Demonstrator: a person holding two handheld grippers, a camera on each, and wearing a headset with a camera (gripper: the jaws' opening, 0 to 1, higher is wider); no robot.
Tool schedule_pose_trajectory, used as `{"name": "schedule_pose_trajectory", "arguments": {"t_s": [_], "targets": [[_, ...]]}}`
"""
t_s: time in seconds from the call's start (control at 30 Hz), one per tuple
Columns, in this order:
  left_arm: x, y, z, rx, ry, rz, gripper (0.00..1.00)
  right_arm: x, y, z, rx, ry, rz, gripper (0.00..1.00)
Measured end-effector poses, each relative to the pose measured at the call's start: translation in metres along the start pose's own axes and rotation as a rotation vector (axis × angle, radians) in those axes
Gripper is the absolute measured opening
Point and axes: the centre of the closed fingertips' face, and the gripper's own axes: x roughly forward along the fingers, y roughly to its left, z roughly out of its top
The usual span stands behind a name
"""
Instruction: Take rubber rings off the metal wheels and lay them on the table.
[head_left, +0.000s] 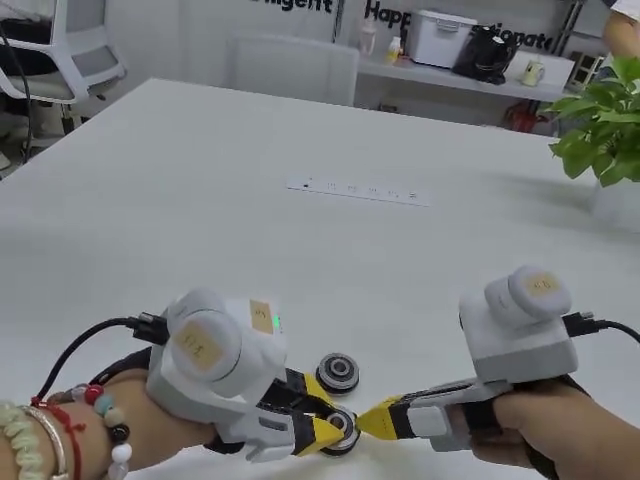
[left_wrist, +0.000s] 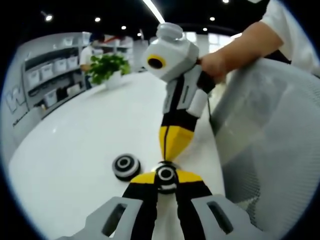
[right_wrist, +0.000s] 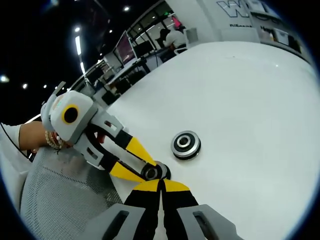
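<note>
- Far left in the head view, beaded bracelets (head_left: 70, 420) circle the wrist of the person's hand behind the left gripper (head_left: 328, 432), low over a white table (head_left: 300, 250).
- The left gripper's yellow-tipped jaws are clamped on a small metal wheel (head_left: 345, 424), one jaw on either side of it, close to the table's near edge. The left gripper view shows this wheel face-on between the two tips. Whether it rests on the table or is lifted cannot be told.
- Just beyond the held wheel, a second wheel (head_left: 338, 371) lies flat on the table, apart from both grippers, with a dark band round its rim.
- From the right, the right gripper (head_left: 372, 420) meets the held wheel. Its jaws are pressed together into a single yellow point that touches the wheel's edge. Whether anything is pinched between them cannot be told.
- A grey mesh chair (left_wrist: 270, 150) sits beside the table edge in the left gripper view.
- Far right in the head view, a leafy potted plant (head_left: 600, 125) stands at the table's edge.
</note>
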Motion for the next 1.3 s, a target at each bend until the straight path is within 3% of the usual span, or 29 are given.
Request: {"name": "schedule_pose_trajectory", "arguments": {"t_s": [1.3], "targets": [[0.0, 0.002, -0.001, -0.001, -0.005, 0.013, 0.13, 0.003, 0.014, 0.008, 0.04, -0.033, 0.076, 0.0]]}}
